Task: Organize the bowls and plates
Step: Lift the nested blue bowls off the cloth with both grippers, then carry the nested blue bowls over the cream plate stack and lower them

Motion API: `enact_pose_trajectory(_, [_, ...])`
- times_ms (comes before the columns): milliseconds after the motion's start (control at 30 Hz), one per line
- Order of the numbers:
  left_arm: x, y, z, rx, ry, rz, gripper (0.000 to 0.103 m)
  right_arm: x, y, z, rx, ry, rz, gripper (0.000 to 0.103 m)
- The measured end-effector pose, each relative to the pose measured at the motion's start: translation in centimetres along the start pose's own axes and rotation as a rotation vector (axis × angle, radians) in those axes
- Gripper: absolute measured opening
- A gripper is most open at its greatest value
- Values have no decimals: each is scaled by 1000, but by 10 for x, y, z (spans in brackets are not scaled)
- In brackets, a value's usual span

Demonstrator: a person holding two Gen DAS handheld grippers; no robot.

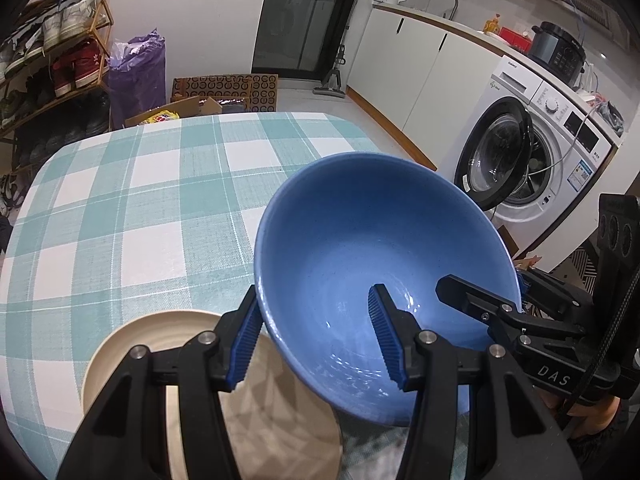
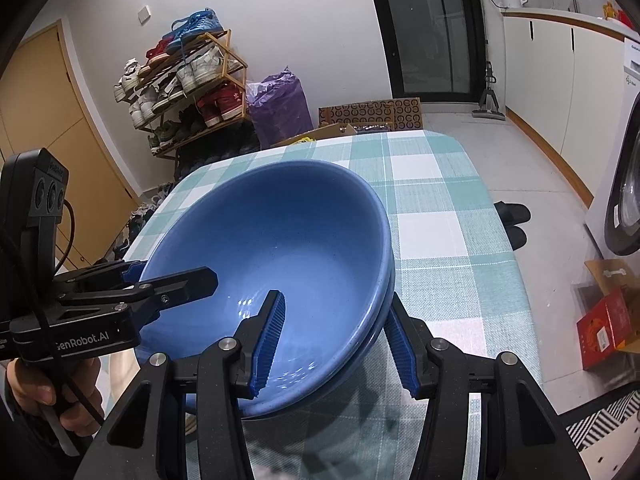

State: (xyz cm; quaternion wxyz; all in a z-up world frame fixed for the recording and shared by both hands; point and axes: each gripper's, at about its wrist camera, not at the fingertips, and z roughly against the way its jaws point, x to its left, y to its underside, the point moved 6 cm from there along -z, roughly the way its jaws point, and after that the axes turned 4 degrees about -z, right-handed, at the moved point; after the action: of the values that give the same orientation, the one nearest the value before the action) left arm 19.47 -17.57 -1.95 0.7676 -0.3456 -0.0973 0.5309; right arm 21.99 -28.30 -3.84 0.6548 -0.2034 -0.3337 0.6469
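A large blue bowl (image 1: 360,240) hangs a little above the teal-checked table (image 1: 120,200), held from both sides. In the right wrist view the blue bowl (image 2: 280,232) shows a double rim on its right, so two bowls look nested. My left gripper (image 1: 316,340) is shut on the bowl's left wall, one pad inside and one outside. My right gripper (image 2: 336,342) is shut on the opposite wall the same way. Each camera also sees the other tool: the right gripper (image 1: 488,286) and the left gripper (image 2: 168,274), held by a hand (image 2: 36,388). A beige plate (image 1: 132,344) lies on the table under my left gripper.
The tablecloth (image 2: 440,240) stretches away beyond the bowl. Past the table stand a shoe rack (image 2: 188,84), a purple bag (image 1: 138,72) and cardboard boxes (image 1: 224,88). A washing machine (image 1: 532,148) with its door open is at the right, and a red box (image 2: 604,328) sits on the floor.
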Motion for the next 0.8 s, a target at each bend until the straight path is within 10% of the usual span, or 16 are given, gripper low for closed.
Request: enact_pose_trajectory(800, [2,5,44,-47,-19,34,53,33,2,38,-34,-8,39,52])
